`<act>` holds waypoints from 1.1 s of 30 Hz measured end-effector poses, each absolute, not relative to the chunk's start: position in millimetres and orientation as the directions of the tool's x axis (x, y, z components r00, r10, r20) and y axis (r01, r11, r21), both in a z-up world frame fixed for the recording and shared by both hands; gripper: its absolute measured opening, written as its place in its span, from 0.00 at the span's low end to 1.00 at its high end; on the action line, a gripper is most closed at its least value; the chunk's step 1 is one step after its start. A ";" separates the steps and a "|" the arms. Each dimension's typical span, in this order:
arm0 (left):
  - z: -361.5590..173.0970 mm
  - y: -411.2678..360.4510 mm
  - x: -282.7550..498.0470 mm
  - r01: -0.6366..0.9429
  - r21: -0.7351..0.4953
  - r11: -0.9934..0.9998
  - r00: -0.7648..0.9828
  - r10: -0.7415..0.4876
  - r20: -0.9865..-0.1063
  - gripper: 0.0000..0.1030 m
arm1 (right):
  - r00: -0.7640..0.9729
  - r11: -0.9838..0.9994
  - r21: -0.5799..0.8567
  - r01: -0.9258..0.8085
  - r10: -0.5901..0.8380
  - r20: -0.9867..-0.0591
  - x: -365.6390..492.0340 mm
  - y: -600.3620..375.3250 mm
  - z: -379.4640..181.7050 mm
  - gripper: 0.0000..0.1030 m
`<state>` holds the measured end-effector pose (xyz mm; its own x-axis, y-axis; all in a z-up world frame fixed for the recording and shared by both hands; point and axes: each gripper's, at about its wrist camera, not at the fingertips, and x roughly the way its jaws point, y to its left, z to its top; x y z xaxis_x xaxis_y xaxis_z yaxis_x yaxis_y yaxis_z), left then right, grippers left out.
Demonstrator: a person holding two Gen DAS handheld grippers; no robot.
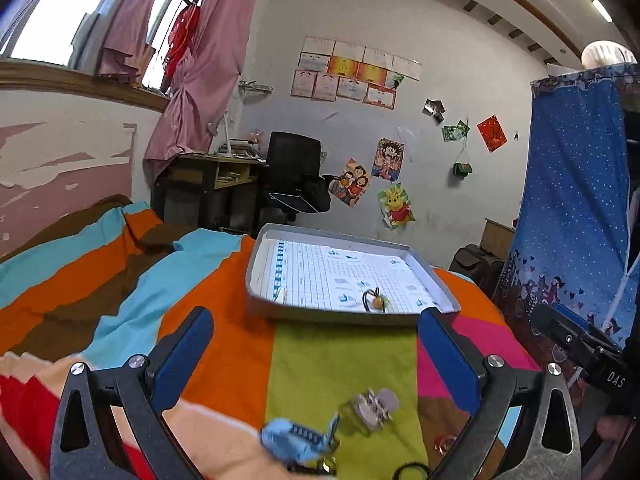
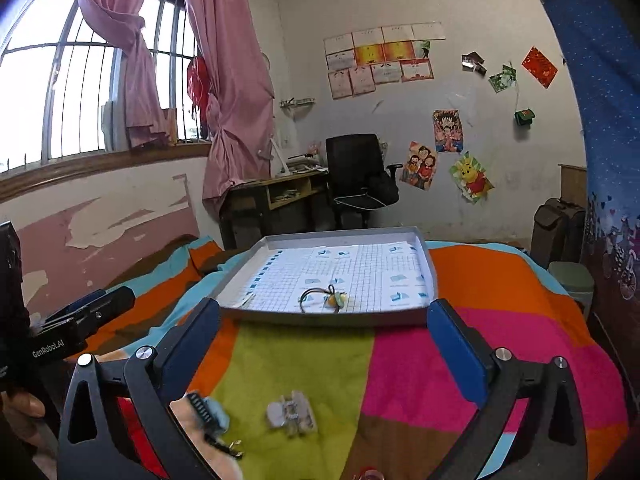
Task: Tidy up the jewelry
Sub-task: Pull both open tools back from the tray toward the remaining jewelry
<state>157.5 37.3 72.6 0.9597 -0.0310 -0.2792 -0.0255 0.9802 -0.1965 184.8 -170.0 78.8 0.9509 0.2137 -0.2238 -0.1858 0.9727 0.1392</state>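
Jewelry lies loose on the bedspread (image 2: 304, 364), just short of the tray (image 2: 320, 314): a blue clip (image 1: 296, 438) and a pale clip (image 2: 291, 411). Both look light, stiff, fiddly; pinch across the body. One hair tie (image 2: 322, 298) sits inside the tray. Left claw (image 1: 316, 344) and right claw (image 2: 324, 332) both spread, holding nothing.

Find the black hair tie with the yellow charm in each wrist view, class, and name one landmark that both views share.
Left wrist: the hair tie lies in the grey tray, near its front edge, right of centre.
Right wrist: the hair tie lies in the tray, front edge, near centre.
Shared landmark: the black office chair.
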 end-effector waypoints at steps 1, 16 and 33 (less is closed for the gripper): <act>72.1 36.2 151.4 -0.025 -0.196 0.980 0.960 -0.031 -0.278 1.00 | 0.952 0.973 0.138 -0.182 0.210 -0.223 177.0 -170.1 77.5 0.99; 33.3 19.7 68.5 -0.048 -0.186 0.981 0.940 -0.019 -0.340 1.00 | 0.944 0.978 0.101 -0.183 0.203 -0.259 76.9 -173.2 38.7 0.99; -15.2 10.8 37.8 -0.084 -0.180 0.980 0.890 -0.008 -0.455 1.00 | 0.903 0.991 0.103 -0.081 0.117 -0.414 37.0 -201.1 -29.3 0.99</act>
